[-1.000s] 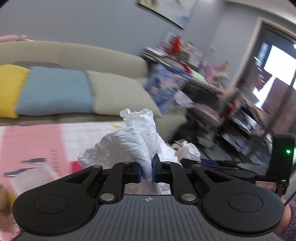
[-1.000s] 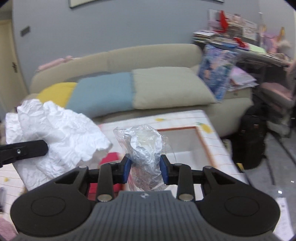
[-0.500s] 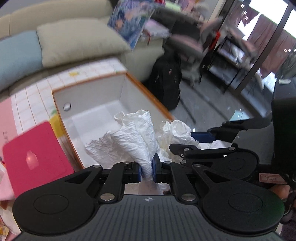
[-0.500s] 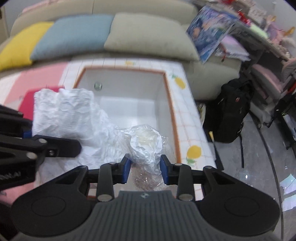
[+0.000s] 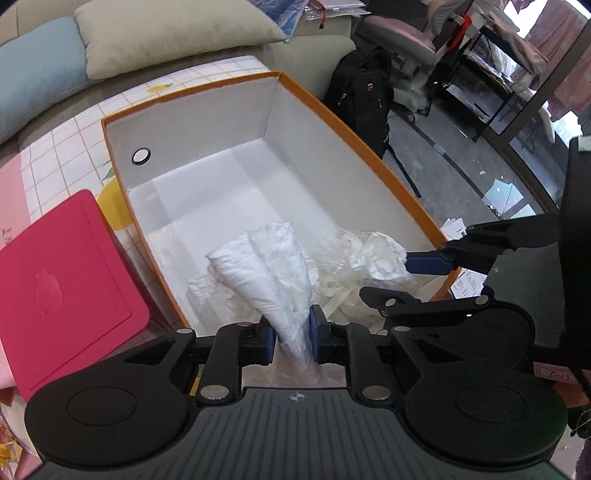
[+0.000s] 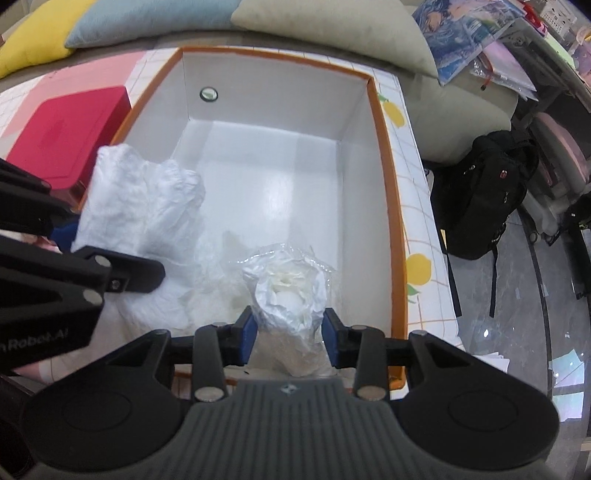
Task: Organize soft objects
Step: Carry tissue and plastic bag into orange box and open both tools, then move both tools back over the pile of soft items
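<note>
Left gripper [image 5: 292,341] clamped on paper [image 5: 271,273] | right gripper [image 6: 289,334] pinching bag [image 6: 290,295] | both over box [image 6: 386,155], contact with floor unclear

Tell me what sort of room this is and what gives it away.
Most likely a home living room. A sofa with a beige cushion and blue cushion runs behind the low tiled table, a black backpack sits on the floor, and cluttered shelves stand to the side.

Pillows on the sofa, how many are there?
3 in the right wrist view: yellow pillow at the left, blue pillow in the middle, beige pillow at the right. More may lie out of frame.
</note>
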`<state>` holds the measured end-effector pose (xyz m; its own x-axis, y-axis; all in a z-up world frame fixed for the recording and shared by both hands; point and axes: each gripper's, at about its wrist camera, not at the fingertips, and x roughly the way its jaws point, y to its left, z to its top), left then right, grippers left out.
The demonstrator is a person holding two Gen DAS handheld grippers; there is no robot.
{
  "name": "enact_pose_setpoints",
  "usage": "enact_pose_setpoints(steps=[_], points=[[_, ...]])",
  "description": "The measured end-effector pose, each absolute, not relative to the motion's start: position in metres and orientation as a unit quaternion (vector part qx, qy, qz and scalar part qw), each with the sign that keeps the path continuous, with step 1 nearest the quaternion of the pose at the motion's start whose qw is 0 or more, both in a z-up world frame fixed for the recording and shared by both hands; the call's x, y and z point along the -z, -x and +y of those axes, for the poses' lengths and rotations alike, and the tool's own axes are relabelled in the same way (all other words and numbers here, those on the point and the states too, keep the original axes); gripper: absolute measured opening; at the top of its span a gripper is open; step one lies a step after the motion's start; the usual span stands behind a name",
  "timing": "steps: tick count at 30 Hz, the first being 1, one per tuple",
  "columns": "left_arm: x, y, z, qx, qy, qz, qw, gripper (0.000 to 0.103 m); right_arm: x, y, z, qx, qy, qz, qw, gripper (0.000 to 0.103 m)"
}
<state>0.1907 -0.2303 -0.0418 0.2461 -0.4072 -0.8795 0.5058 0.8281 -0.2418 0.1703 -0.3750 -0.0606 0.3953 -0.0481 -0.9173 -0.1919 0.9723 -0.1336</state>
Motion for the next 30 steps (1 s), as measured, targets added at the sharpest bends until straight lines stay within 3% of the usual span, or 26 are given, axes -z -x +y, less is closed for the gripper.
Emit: enact_pose_setpoints(steps=[1,3,12,22,30], points=[[0.042,-0.191,-0.229,0.287,-0.040,0.545,0.786,0.027,0.062,-0.170,-0.375,-0.043,0.110,0.550,0.827,0.039],[0.043,-0.194,-0.224,0.282,-0.020,0.557,0.781,0.047,0.063,-0.169,-0.375,-0.039,0.114,0.551,0.826,0.042],[0.027,-0.196,-0.206,0.273,0.012,0.555,0.786,0.073,0.048,-0.167,-0.379,-0.028,0.130,0.538,0.832,0.061],[-0.026,-0.178,-0.177,0.272,0.029,0.480,0.833,0.074,0.000,-0.149,-0.380,-0.011,0.115,0.488,0.865,0.081],[-0.063,-0.143,-0.135,0.255,0.026,0.400,0.880,0.074,-0.041,-0.116,-0.350,-0.031,0.047,0.409,0.911,0.088]])
